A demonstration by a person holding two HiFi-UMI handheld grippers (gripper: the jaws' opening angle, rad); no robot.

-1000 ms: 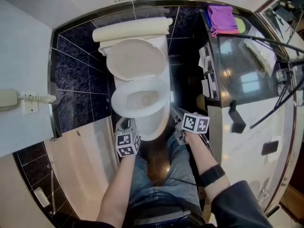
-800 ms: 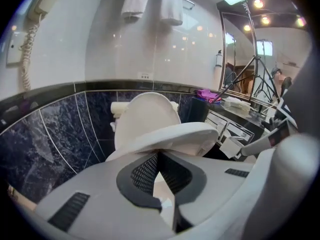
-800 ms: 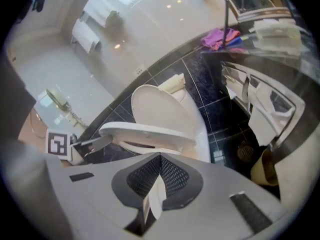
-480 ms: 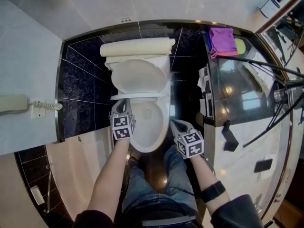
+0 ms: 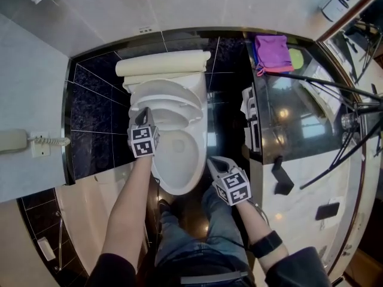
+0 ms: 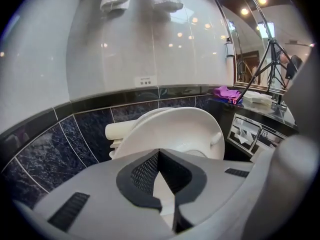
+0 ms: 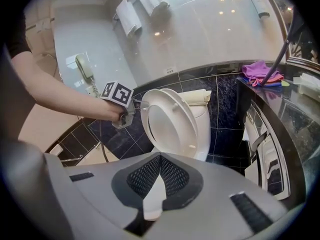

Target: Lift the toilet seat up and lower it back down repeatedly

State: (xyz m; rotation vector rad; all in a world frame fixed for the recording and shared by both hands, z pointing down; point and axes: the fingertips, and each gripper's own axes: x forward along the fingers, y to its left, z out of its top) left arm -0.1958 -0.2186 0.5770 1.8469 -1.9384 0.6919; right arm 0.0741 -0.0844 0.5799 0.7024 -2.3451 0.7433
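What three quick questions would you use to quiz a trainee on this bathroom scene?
1. True or false: the toilet seat lies flat on the bowl.
2. What colour is the cloth on the counter? A orange, B purple, C black.
3. Which hand's gripper is up beside the seat, left or right?

Key:
1. False: it is tilted up.
2. B.
3. The left gripper.
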